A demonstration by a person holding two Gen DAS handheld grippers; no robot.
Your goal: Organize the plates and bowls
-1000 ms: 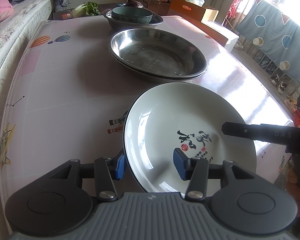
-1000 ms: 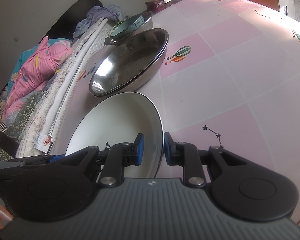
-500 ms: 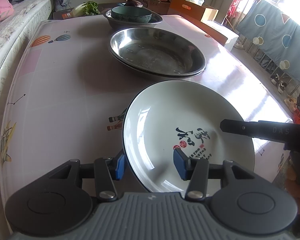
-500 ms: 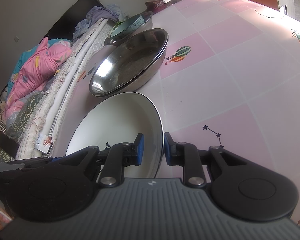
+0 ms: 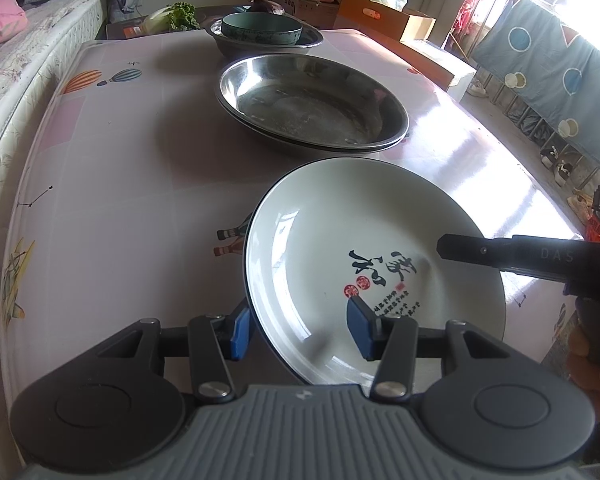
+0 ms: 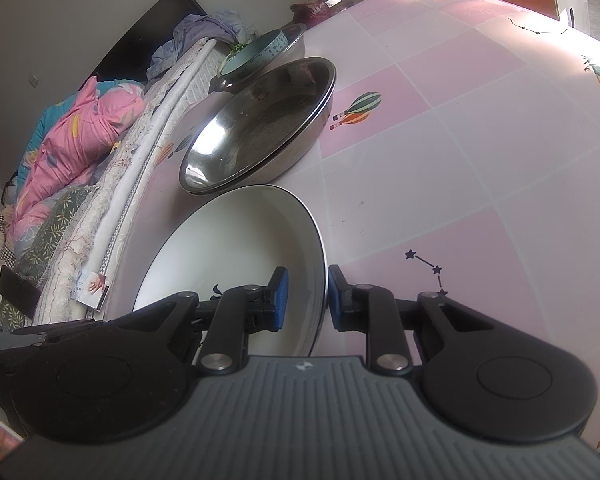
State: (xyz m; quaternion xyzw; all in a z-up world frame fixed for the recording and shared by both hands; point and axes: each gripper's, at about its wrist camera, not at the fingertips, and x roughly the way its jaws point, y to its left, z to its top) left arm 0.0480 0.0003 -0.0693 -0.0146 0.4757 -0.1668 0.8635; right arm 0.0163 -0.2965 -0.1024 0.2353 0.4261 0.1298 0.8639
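Note:
A white plate (image 5: 364, 248) with black calligraphy and a dark rim is held tilted above the pink table (image 5: 120, 168). My left gripper (image 5: 300, 330) straddles its near rim, one pad under and one pad inside, with a gap showing. My right gripper (image 6: 306, 298) straddles the plate's (image 6: 236, 248) other edge, pads close on the rim. Two stacked steel basins (image 5: 312, 102) sit just beyond the plate, also in the right wrist view (image 6: 260, 124). A teal bowl (image 5: 262, 30) rests in a steel bowl at the table's far end.
A bed (image 5: 24, 68) with pink bedding runs along the table's left side. Cardboard boxes (image 5: 384, 20) stand past the far right corner. Greens (image 5: 176, 18) lie behind the far bowl. A blue cloth on a rack (image 5: 548, 76) hangs at the right.
The plate has shifted slightly forward, nearer the steel basins, with both grippers still on its rim.

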